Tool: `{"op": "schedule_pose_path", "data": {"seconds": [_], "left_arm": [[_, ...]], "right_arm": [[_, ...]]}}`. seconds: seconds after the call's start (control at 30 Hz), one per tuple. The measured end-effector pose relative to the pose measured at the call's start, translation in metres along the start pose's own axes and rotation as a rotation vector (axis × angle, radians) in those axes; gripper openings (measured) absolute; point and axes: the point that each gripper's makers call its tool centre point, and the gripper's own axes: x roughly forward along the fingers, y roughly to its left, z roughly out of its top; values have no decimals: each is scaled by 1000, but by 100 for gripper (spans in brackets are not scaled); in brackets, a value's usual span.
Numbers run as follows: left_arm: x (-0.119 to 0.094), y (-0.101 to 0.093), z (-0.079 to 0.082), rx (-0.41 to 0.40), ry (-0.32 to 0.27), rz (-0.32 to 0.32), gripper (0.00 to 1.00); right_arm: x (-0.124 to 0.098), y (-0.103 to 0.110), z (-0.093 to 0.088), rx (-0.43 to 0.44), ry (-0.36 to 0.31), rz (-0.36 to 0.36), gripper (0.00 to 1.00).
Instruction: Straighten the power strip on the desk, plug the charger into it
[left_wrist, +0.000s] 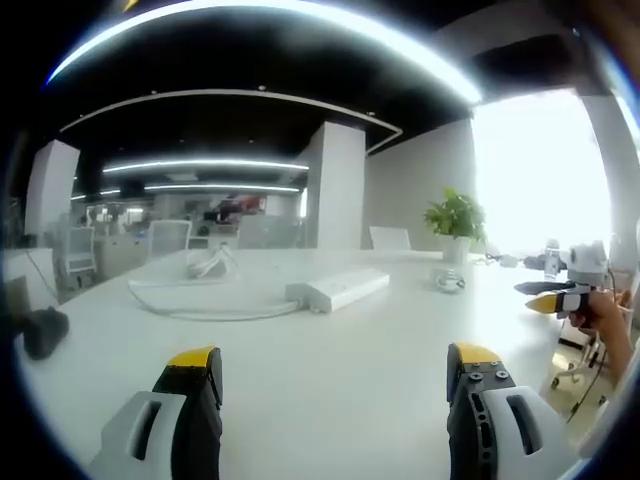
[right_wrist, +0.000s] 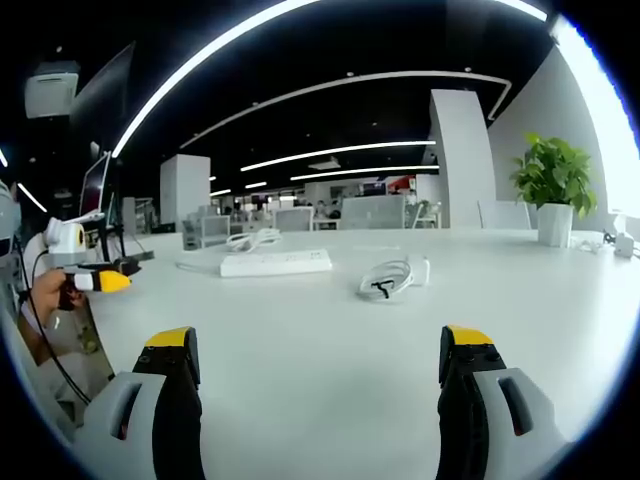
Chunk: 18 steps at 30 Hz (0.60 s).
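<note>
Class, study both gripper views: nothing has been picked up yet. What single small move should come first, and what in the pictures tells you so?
Probably bring the left gripper forward toward the power strip. Both grippers are open and hold nothing, the right gripper too. The strip lies at an angle on the desk, well ahead of the jaws, with its cable looping beside it. The charger lies apart, so straightening seems first.

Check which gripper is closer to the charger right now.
Right, by a little, though neither is near. The charger lies just ahead of the right gripper. From the left gripper it sits far off to the right, beyond the power strip.
</note>
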Motion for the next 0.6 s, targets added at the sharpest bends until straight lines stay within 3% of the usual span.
{"op": "schedule_pose_path", "data": {"seconds": [0.3, 0.6], "left_arm": [[-4, 2, 17, 126, 24, -15, 96], [-2, 1, 50, 317, 25, -42, 96]], "right_arm": [[-1, -2, -1, 4, 0, -4, 100], [-2, -3, -3, 9, 2, -4, 100]]}}
